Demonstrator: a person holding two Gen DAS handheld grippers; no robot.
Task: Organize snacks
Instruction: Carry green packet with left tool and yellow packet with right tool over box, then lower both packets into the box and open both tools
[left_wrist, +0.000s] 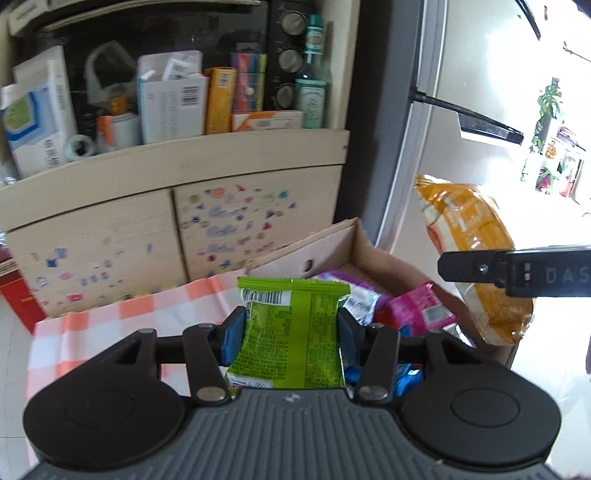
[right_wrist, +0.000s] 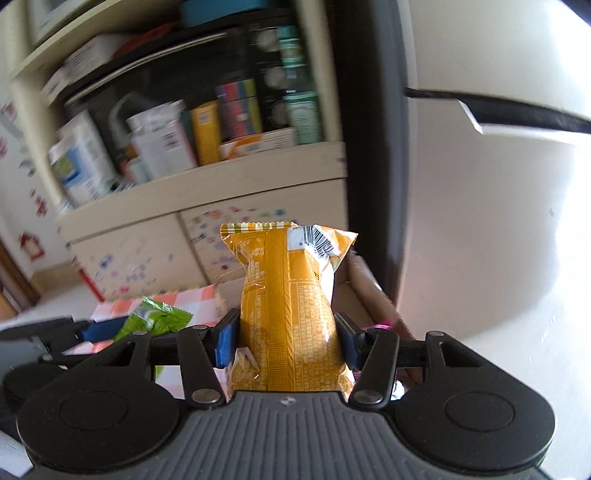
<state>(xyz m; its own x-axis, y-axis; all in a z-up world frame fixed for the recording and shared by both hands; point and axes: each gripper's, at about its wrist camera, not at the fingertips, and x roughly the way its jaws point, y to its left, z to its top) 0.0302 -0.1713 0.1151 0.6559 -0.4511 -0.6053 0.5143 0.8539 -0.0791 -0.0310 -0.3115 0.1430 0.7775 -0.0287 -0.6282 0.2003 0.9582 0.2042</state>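
Left tool (left_wrist: 291, 328) pinching green snack packet (left_wrist: 290, 332), held above checked cloth (left_wrist: 110, 314) beside cardboard box (left_wrist: 332, 251). Right tool (right_wrist: 286, 339) pinching upright orange snack bag (right_wrist: 291, 317) over the box.

Green snack packet (left_wrist: 291, 332): glossy plastic film, crinkled, crimped top edge. Orange snack bag (right_wrist: 291, 314): shiny foil-like film w/ creases. Behind green packet, cardboard box (left_wrist: 332, 243): matt brown paperboard. Left of box, checked tablecloth (left_wrist: 129, 314): smooth, slight sheen. Above box, cabinet (left_wrist: 110, 240): pale matt wood-look w/ paper stickers. Blue pads (left_wrist: 233, 334): matt, rubbery; gripper body ribbed grey plastic.
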